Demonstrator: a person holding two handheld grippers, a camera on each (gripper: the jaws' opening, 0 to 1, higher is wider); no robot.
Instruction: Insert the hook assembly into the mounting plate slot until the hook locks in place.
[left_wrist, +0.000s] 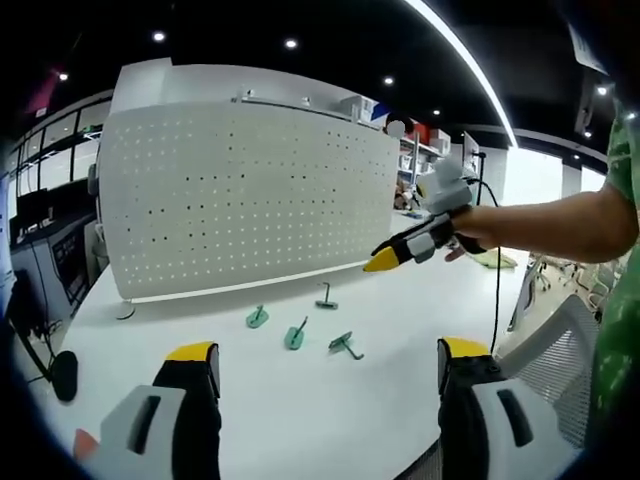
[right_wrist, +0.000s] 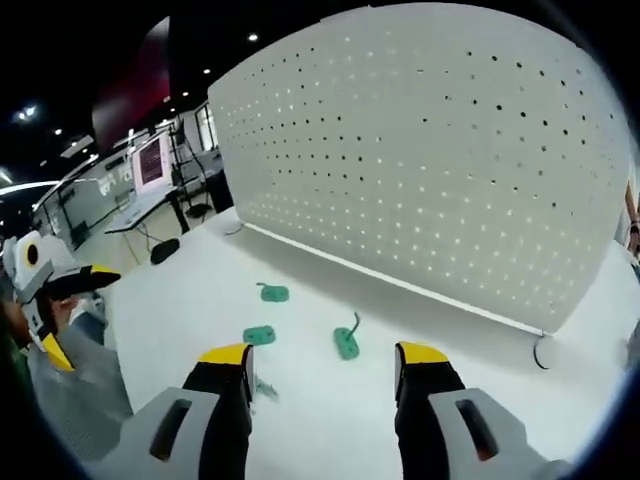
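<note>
Currently, nearest: the right gripper (right_wrist: 322, 372) hangs over the tabletop (right_wrist: 180, 300), jaws spread wide with nothing between them.
Hooks from the right gripper: four green-based hook pieces lie loose just ahead of its tips: one hook (right_wrist: 347, 341) a little forward between the jaws, another (right_wrist: 259, 335) ahead of the left jaw, a third (right_wrist: 272, 292) further on, and a fourth (right_wrist: 266, 388) half hidden beside the left jaw.
Long axis: the hook between the jaws lies with its metal stem pointing away toward the pegboard; the flat bases rest on the table.
Left gripper: its jaws (left_wrist: 328, 362) also stand wide apart and empty; the hooks (left_wrist: 294, 337) lie well ahead of it, mid-table.
Nearer hand: by judgement the right gripper, seen from the left gripper view (left_wrist: 385, 260) reaching in above the hooks.
Farthest: the white perforated mounting plate (right_wrist: 430, 150) stands upright along the far edge of the tabletop, beyond every hook; no hook is in it yet.
</note>
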